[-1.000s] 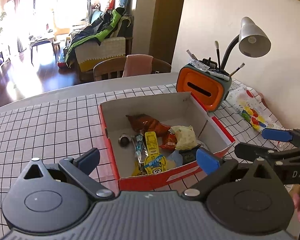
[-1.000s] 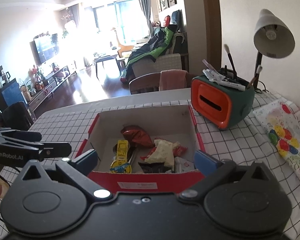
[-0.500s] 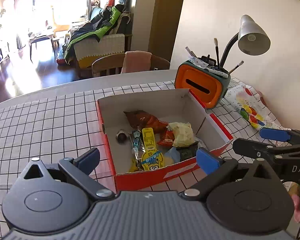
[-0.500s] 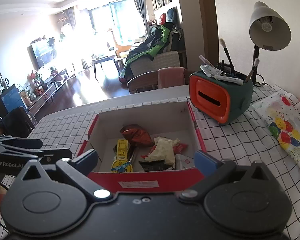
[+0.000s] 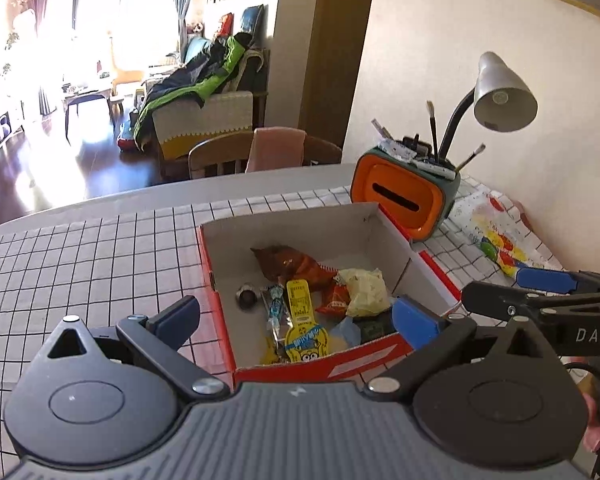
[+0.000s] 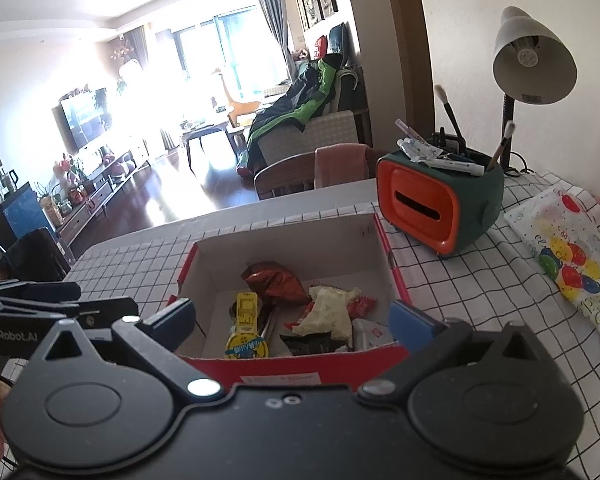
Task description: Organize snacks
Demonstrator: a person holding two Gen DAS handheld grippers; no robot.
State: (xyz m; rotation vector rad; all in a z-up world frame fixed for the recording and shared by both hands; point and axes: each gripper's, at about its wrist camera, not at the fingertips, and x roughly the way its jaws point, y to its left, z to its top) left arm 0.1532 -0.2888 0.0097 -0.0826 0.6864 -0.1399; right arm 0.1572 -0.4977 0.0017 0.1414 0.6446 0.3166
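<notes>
A table (image 5: 99,248) covered in a white cloth with a black grid holds an open red box (image 5: 324,364) with snacks (image 5: 300,312) heaped inside: wrappers in yellow, brown, red and pale cream. Both grippers hover near the box's front edge, the left gripper (image 5: 295,316) and right gripper (image 6: 291,316) each with fingers spread wide and holding nothing. Beyond the box stands an orange-faced holder (image 6: 440,208) with brushes, beside a grey lamp (image 6: 534,64) and a balloon-print bag (image 6: 568,256). Behind the table, a chair (image 5: 219,156), then a sunlit living room with a sofa (image 5: 203,120) under a green jacket.
</notes>
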